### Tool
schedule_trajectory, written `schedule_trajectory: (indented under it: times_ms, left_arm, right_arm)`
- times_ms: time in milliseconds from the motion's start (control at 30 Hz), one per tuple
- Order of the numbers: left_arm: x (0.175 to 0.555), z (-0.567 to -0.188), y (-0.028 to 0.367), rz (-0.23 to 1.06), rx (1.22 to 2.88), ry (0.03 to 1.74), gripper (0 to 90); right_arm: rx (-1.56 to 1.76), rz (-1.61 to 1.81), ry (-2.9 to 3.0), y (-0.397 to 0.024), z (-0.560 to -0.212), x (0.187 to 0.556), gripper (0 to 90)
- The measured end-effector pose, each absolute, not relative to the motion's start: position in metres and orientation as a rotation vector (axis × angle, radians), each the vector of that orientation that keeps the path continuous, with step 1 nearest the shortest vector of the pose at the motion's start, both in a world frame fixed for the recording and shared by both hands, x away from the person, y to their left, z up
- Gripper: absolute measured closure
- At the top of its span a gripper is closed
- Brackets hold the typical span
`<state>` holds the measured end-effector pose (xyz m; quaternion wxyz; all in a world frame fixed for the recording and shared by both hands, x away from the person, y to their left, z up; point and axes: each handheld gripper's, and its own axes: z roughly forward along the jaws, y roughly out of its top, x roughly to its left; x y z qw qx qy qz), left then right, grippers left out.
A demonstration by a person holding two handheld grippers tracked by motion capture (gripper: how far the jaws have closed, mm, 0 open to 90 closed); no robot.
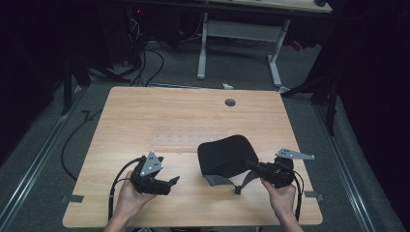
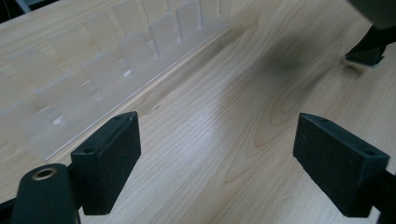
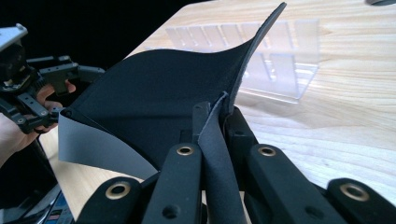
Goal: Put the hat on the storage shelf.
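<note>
A light wooden worktop [image 1: 145,121] carries a clear plastic rack [image 1: 188,139] of upright slots lying near its middle, a round grey grommet hole [image 1: 230,102] beyond the rack toward the far edge, and a white-legged desk [image 1: 239,36] standing on the floor farther off

Table [image 1: 145,111] lit from above, surroundings v. dark; soft glare on wood; left gripper view blurred at far edge.

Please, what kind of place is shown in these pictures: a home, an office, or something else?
Probably a lab or recording workspace, not a home. A bare wooden table stands on grey carpet among dark curtains, cables trail across the floor by equipment, and a person works with a hand-held gripper in each hand.
</note>
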<state>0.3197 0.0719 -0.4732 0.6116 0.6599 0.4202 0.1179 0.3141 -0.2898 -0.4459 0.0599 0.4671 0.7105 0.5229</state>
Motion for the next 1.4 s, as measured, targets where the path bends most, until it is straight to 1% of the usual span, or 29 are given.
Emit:
schedule_trajectory:
  times_ms: [233,467,933,1133,1167,1400]
  left_arm:
    - [0.313,-0.463,0.061,0.259,1.529,0.918,15.5]
    - [0.310,-0.468,0.056,0.259,1.553,0.904,15.4]
    - [0.307,-0.467,0.055,0.267,1.537,0.858,15.7]
    - [0.306,-0.467,0.053,0.275,1.545,0.841,15.6]
    - [0.305,-0.467,0.052,0.293,1.550,0.829,16.0]
    - [0.301,-0.464,0.049,0.316,1.540,0.797,17.7]
  right_arm:
    - [1.404,1.586,2.202,-0.278,-0.445,0.322,86.1]
    - [1.388,1.584,2.247,-0.268,-0.440,0.328,86.1]
    - [1.384,1.550,2.322,-0.250,-0.441,0.337,86.0]
    - [1.388,1.524,2.347,-0.247,-0.440,0.340,86.0]
    - [1.386,1.508,2.359,-0.244,-0.441,0.341,86.0]
    - [1.394,1.474,2.386,-0.239,-0.441,0.342,85.9]
